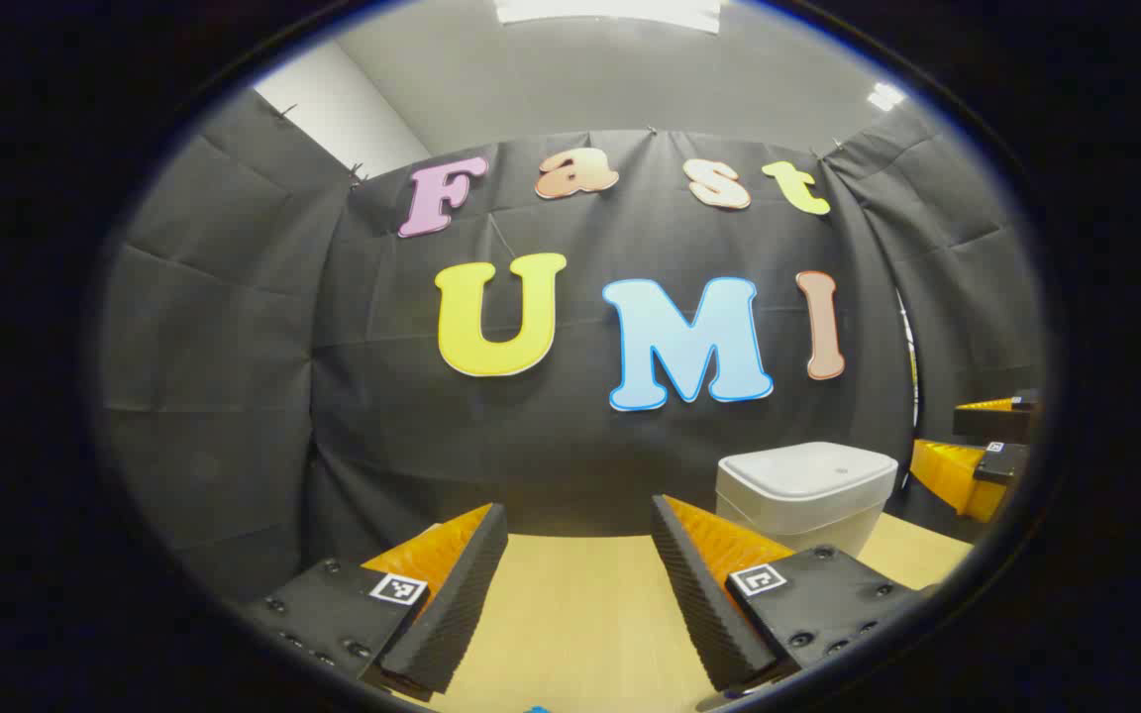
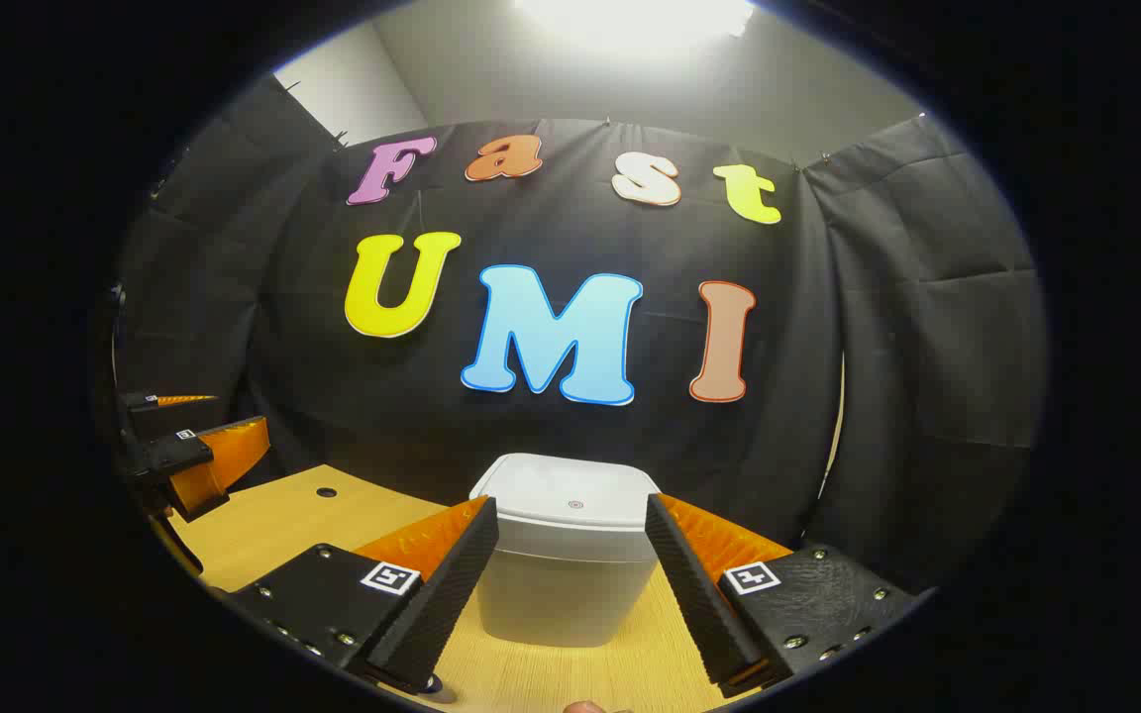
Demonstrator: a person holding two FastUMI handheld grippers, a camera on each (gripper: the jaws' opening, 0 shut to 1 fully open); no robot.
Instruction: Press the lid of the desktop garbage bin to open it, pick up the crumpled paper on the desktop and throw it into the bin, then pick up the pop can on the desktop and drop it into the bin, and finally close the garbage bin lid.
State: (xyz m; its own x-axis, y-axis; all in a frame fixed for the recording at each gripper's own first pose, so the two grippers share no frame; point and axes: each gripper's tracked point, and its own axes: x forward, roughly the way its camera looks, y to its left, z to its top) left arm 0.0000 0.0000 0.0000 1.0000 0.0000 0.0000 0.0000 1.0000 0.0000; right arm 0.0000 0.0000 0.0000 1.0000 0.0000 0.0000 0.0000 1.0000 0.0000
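In the left gripper view, the left gripper [image 1: 578, 584] hangs over the table [image 1: 570, 614] with its jaws wide apart and nothing between them. The bin [image 1: 803, 495], lid [image 1: 808, 468] down, stands ahead and to the right of the right jaw, partly behind it. The right gripper [image 1: 986, 441] shows farther right, beyond the bin.

In the right gripper view, the right gripper [image 2: 570, 584] has its jaws wide and holds nothing. The bin [image 2: 570, 564] stands just ahead, centred between the jaws, with the lid [image 2: 570, 500] shut. The left gripper [image 2: 189, 436] shows well off to the left, its jaws apart.
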